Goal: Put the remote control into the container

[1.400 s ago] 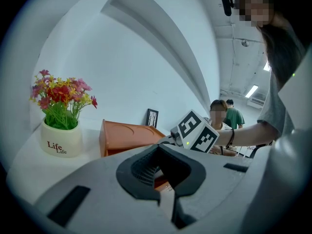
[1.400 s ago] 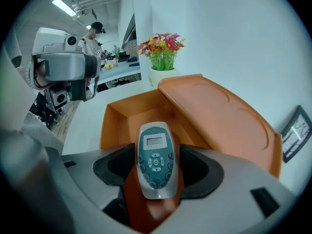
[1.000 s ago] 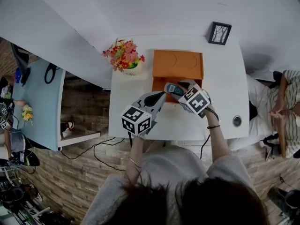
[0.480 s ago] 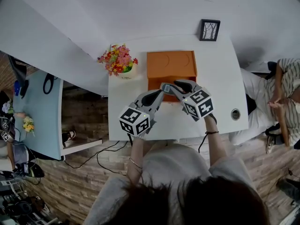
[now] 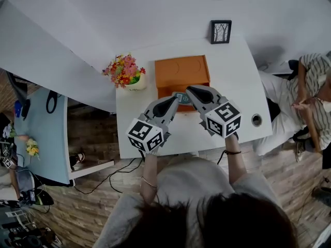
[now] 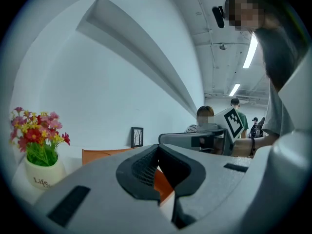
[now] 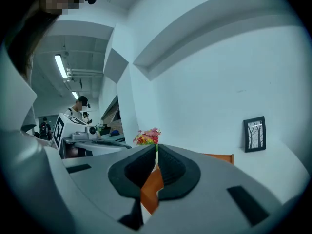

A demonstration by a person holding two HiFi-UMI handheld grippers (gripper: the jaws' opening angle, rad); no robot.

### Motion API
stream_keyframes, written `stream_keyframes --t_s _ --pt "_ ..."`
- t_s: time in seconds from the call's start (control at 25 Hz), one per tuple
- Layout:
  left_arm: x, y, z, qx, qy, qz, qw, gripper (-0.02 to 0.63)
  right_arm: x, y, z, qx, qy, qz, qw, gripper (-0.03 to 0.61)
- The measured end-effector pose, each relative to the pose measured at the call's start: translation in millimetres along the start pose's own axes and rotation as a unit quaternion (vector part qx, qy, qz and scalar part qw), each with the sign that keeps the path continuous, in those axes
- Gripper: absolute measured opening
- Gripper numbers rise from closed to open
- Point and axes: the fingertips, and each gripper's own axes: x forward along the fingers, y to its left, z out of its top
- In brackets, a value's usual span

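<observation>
Hovering above the white table (image 5: 239, 87), left gripper (image 5: 171, 103) clenched empty; right gripper (image 5: 193, 92) just closing, empty.

The light was bright, cool and even. It came from ceiling strip lights (image 6: 251, 50), which glared in the left gripper view. In the head view the white table (image 5: 243, 87) and wall (image 5: 155, 9) were nearly washed out, with only faint, soft shadows. Both gripper views bent straight edges into curves and darkened to black at the corners. The left tongs (image 6: 157, 150) and right tongs (image 7: 156, 150) loomed close and slightly soft, while the background was sharper.
</observation>
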Motion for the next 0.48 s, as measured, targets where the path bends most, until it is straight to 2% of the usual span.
stream_keyframes --t_s 0.16,0.48 --pt "-1 -8 10 0.009 -0.011 -0.009 0.9999 0.003 -12 8 18 -0.006 -0.031 -0.003 1.0 0.003" --pt "-6 -27 30 0.03 -0.029 -0.028 0.9987 0.003 -30 25 38 -0.034 -0.058 -0.007 0.998 0.0"
